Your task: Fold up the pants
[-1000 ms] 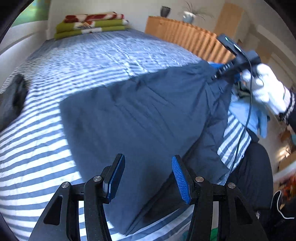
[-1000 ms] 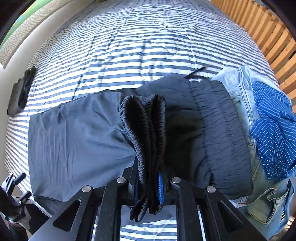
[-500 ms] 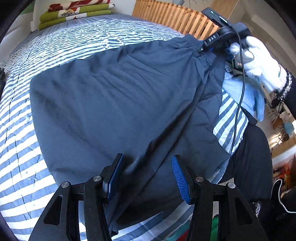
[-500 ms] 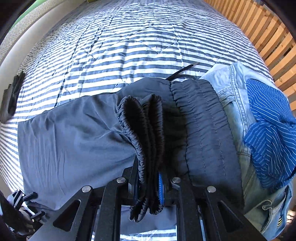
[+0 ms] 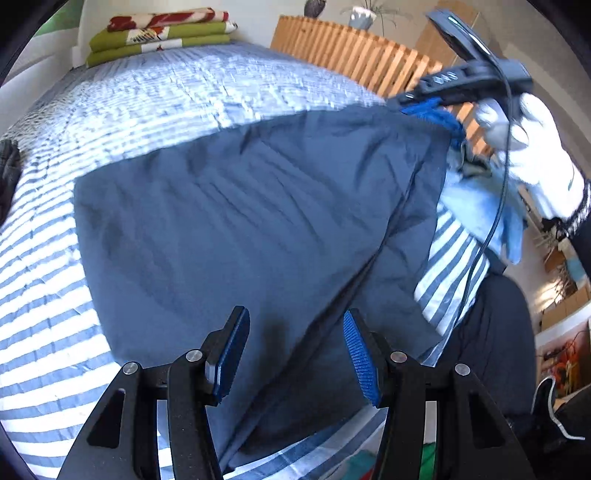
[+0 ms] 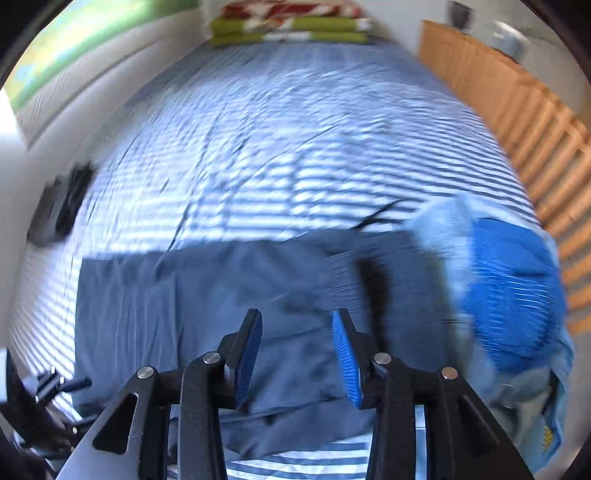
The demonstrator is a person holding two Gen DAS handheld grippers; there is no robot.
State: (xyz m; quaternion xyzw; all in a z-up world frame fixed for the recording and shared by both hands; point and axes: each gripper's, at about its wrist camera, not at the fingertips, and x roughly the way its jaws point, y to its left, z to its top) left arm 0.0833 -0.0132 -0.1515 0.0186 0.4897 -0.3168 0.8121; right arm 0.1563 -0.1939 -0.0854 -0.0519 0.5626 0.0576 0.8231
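Dark navy pants lie spread flat on the striped bed cover, reaching the bed's near edge. My left gripper hovers open just above their near part, with nothing between its blue pads. The right wrist view is blurred by motion. In it my right gripper hangs over the pants with its jaws opening and nothing between them. The elastic waist end lies on the bed at the right. A white-gloved hand holds the right gripper above that waist end.
A pile of light jeans and a blue striped shirt lies right of the pants. Folded green and red blankets sit at the bed's far end. A slatted wooden panel runs along the right side. A small dark item rests at the left edge.
The right gripper has let go of the bunched waistband, opened and lifted away. The waistband now lies down on the bed. The left gripper stays open over the pants.
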